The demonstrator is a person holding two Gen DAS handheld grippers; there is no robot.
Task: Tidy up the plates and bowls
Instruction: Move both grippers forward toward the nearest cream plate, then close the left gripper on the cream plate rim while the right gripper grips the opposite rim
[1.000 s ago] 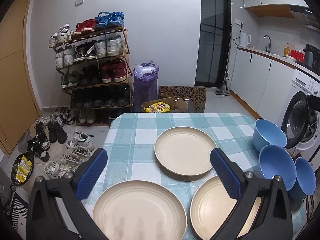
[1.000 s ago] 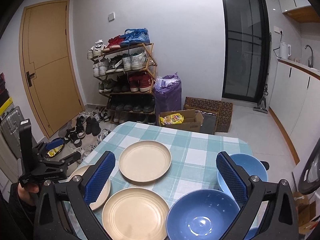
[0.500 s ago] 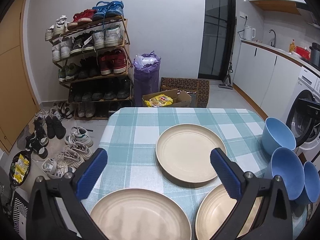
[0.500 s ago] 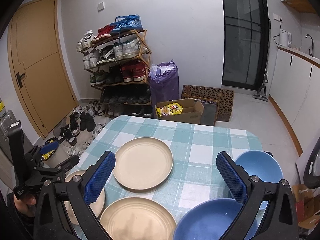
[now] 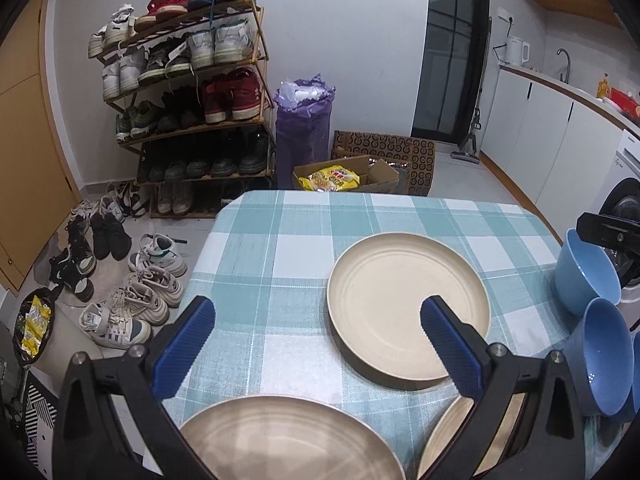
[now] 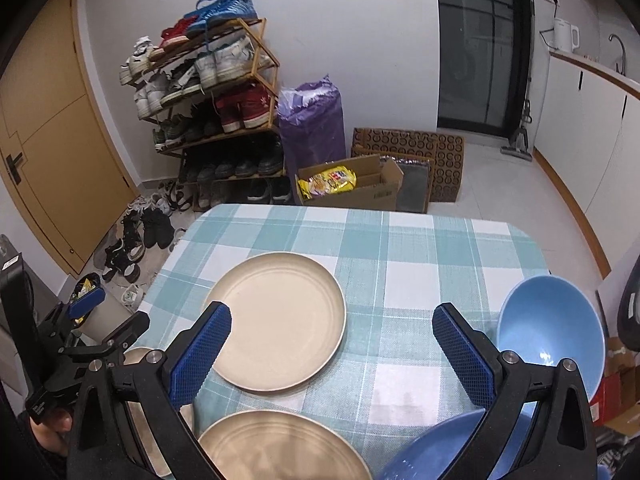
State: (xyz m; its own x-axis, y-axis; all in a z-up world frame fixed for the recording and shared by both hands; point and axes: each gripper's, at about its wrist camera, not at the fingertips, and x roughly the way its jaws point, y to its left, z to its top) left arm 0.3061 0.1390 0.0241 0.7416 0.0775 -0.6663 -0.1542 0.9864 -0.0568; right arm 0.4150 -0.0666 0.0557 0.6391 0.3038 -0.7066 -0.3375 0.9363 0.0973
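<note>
Fingers of both grippers are being held wide apart with nothing between them: the left gripper (image 5: 316, 334) is being carried above the table (image 5: 280, 240), its blue pads (image 5: 186, 346) flanking bare cloth and the near edge of a plate, while the right gripper (image 6: 332, 346) is being held over the same checked cloth, its blue pads (image 6: 462, 354) spread to either side of the far plate's right rim and the cloth beside it. Largest in view, the table is being shown draped in a teal-and-white check. On it, three beige plates are being displayed flat and separate: a far plate (image 5: 408, 306) toward the middle of the cloth, a near-left plate (image 5: 288, 440) at the lower edge of the left wrist view, and a near-right plate (image 5: 448, 432) partly hidden behind the left gripper's right finger. Three blue bowls are being shown along the right edge of the table: a far bowl (image 6: 550, 328), a middle bowl (image 5: 600, 356) just beside it, and a third bowl (image 5: 635, 368) cut off by the frame. Whether the bowls are touching one another cannot be told. Beyond the table, a shoe rack (image 5: 188, 92), a purple bag (image 5: 304, 128) and a cardboard box (image 5: 348, 178) are being seen on the floor.
</note>
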